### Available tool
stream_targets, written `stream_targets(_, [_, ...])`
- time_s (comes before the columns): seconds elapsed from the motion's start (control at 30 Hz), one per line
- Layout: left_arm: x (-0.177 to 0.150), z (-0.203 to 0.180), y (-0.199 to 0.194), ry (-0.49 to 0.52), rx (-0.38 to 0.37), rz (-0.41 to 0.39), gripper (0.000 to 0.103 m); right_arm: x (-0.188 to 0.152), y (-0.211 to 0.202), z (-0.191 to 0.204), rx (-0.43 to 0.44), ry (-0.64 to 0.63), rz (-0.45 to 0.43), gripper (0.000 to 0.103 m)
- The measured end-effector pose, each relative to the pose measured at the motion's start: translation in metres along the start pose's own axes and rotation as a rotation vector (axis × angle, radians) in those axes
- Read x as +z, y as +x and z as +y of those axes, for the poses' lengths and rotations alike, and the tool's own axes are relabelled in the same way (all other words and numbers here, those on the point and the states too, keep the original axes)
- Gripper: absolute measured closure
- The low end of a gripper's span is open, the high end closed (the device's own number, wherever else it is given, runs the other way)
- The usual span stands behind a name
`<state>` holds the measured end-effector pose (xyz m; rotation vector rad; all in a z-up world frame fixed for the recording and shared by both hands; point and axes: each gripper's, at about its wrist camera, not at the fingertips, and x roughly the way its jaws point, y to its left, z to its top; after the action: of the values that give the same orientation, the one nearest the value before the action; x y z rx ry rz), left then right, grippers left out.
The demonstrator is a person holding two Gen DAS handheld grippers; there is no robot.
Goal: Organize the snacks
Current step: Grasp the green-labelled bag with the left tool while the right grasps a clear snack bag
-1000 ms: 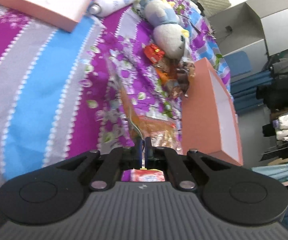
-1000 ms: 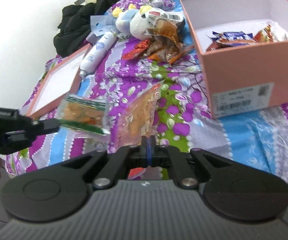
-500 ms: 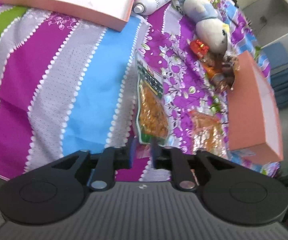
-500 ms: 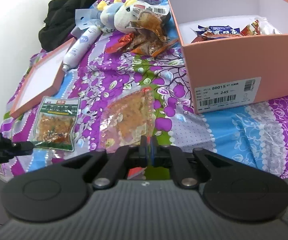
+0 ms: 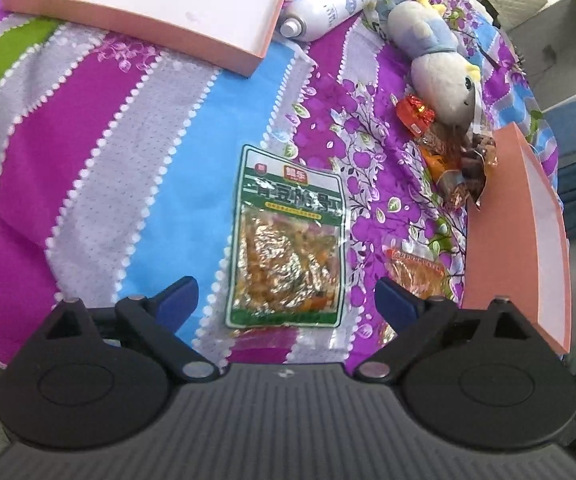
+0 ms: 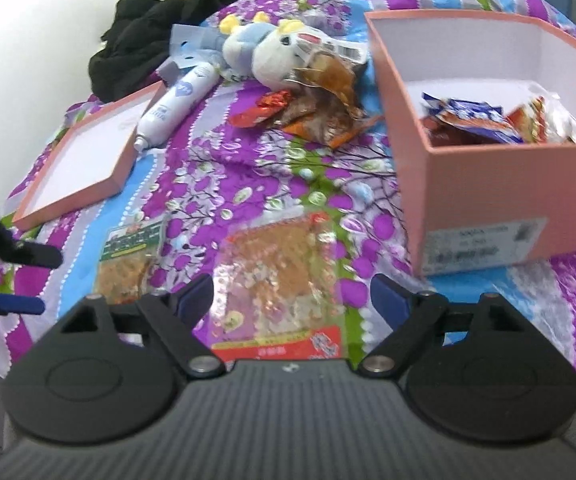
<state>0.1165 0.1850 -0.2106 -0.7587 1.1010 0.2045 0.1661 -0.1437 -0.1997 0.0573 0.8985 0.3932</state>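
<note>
While both packets lie flat on the flowered bedspread (image 5: pixel 136 184), neither tool has hold of one: the left gripper (image 5: pixel 286 300) has just been opening and its blue-tipped jaws now stand wide on either side of the green snack packet (image 5: pixel 288 240), pads clear of it, and the right gripper (image 6: pixel 291 296) has likewise just been opening, its jaws spread around the clear orange snack packet (image 6: pixel 284 280) without touching it. Seen from the right wrist, the green packet (image 6: pixel 130 264) rests just beside the orange one, at about nine o'clock from it, and the left gripper (image 6: pixel 28 280) pokes in from the frame's left edge. At two o'clock from the orange packet sits the pink shoebox (image 6: pixel 487 184), open, with several wrapped snacks (image 6: pixel 487 120) already inside. At twelve o'clock a heap of loose wrappers (image 6: pixel 311 100) lies against a plush toy (image 6: pixel 264 52), near the box's far corner. At ten to eleven o'clock are a white spray bottle (image 6: pixel 176 100) and the box lid (image 6: pixel 80 160), upturned, with dark clothing (image 6: pixel 168 20) bunched beyond them near the wall.
</note>
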Motion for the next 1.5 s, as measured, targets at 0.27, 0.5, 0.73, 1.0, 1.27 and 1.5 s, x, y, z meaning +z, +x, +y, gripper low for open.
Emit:
stream_targets(0.27, [0.005,-0.031,0.036,0.111,0.029,0.021,0.006,0.005,0.031,0.015,-0.029,-0.085,0.035,0.016])
stream_targets(0.5, [0.003,-0.053,0.053,0.246,0.109,-0.031,0.007,0.004,0.049,0.021,-0.06,-0.174,0.035,0.017])
stream_targets(0.73, [0.0,-0.057,0.069,0.327,0.178,0.021,0.007,-0.003,0.064,0.024,-0.081,-0.222,0.07,0.017])
stream_targets(1.0, [-0.008,-0.053,0.075,0.35,0.192,0.0,0.006,-0.008,0.074,0.027,-0.062,-0.242,0.045,0.015])
stream_targets(1.27, [-0.007,-0.046,0.076,0.371,0.189,0.007,0.019,-0.004,0.08,0.037,-0.073,-0.263,0.025,0.05])
stream_targets(1.5, [-0.015,-0.047,0.069,0.433,0.21,-0.026,0.031,0.004,0.076,0.044,-0.063,-0.254,0.041,0.069])
